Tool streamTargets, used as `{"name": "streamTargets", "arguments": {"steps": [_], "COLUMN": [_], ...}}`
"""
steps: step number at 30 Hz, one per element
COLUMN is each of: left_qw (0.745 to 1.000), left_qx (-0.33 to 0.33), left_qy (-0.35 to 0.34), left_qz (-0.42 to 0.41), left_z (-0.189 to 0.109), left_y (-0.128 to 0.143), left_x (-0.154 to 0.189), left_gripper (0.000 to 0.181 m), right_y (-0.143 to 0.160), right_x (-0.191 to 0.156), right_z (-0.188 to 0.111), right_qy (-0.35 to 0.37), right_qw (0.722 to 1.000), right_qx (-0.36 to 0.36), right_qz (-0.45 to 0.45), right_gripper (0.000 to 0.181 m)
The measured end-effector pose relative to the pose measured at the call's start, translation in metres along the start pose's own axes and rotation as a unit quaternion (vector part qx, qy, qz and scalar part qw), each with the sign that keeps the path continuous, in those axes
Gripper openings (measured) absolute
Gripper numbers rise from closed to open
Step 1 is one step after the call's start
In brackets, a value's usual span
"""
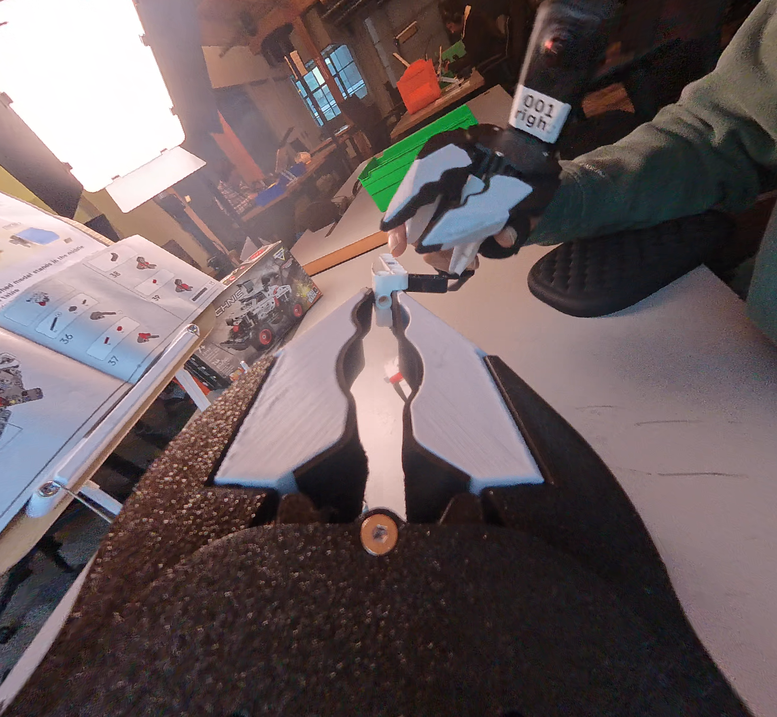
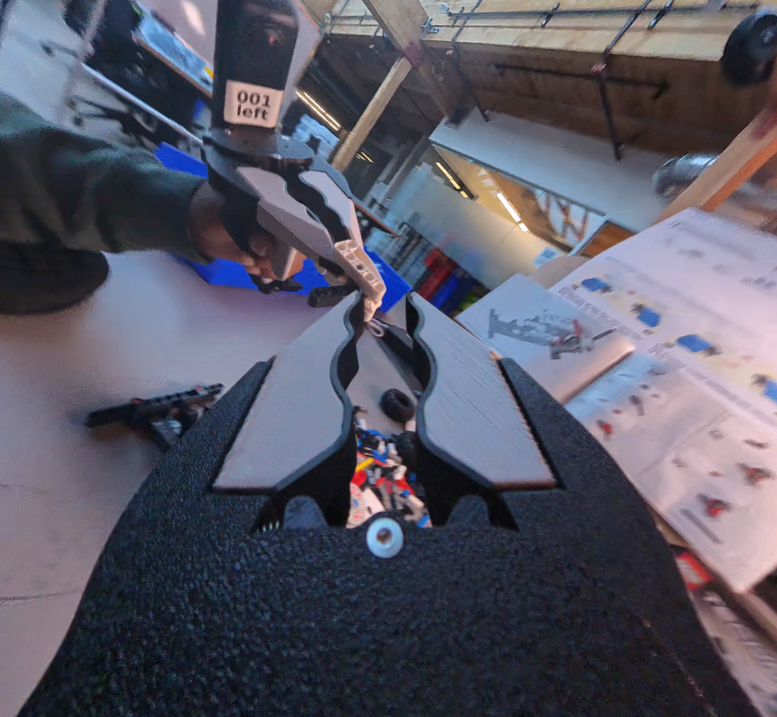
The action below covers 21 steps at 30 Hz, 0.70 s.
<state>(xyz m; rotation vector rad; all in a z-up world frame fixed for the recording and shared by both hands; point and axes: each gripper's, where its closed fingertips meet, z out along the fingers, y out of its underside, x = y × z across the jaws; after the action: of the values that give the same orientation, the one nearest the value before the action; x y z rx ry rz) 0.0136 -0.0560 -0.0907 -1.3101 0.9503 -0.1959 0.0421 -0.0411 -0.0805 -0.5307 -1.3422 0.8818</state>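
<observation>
My left gripper (image 1: 383, 297) is shut on a white holed beam (image 1: 386, 276) and holds it above the white table (image 1: 588, 423). A short black beam (image 1: 426, 283) sticks out sideways from the white beam toward my right gripper (image 1: 460, 265), whose tips are at its far end. In the right wrist view my right gripper (image 2: 383, 299) stands open. The lower end of the white beam (image 2: 361, 267) lies between its tips, against the left finger. The left gripper (image 2: 342, 244) grips the beam's upper end. The black beam (image 2: 326, 296) shows just left of my tips.
An open instruction booklet (image 1: 84, 297) (image 2: 672, 360) leans on a stand, with a toy box (image 1: 260, 301) behind it. A pile of loose pieces (image 2: 387, 474), a black tyre (image 2: 397, 404) and a black part-built assembly (image 2: 155, 406) lie on the table. A green bin (image 1: 403, 158) and a blue bin (image 2: 235, 272) stand farther back. The grippers' ends are close to 4 cm from one another.
</observation>
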Motion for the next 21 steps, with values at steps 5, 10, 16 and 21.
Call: {"name": "streamTargets", "arguments": {"steps": [5, 10, 16, 21], "left_qw": [0.999, 0.998, 0.999, 0.999], "left_qx": [-0.006, -0.009, -0.003, -0.003], "left_qy": [0.016, 0.039, 0.041, 0.037], "left_qz": [0.038, 0.045, 0.012, 0.003], "left_z": [0.007, 0.013, 0.015, 0.014], "left_y": [-0.002, -0.001, 0.0, 0.002], "left_x": [0.013, 0.026, 0.025, 0.023], "left_gripper": [0.008, 0.008, 0.007, 0.014], "right_y": [0.002, 0.002, 0.003, 0.004], "right_x": [-0.014, -0.026, -0.025, -0.026], "right_z": [-0.001, 0.001, -0.002, -0.001], "right_qy": [-0.09, -0.117, -0.115, -0.116], "right_qw": [0.987, 0.984, 0.987, 0.987], "right_qx": [-0.003, -0.013, -0.012, -0.009], "right_qz": [0.131, 0.137, 0.115, 0.11], "right_gripper": [0.023, 0.015, 0.012, 0.012]}}
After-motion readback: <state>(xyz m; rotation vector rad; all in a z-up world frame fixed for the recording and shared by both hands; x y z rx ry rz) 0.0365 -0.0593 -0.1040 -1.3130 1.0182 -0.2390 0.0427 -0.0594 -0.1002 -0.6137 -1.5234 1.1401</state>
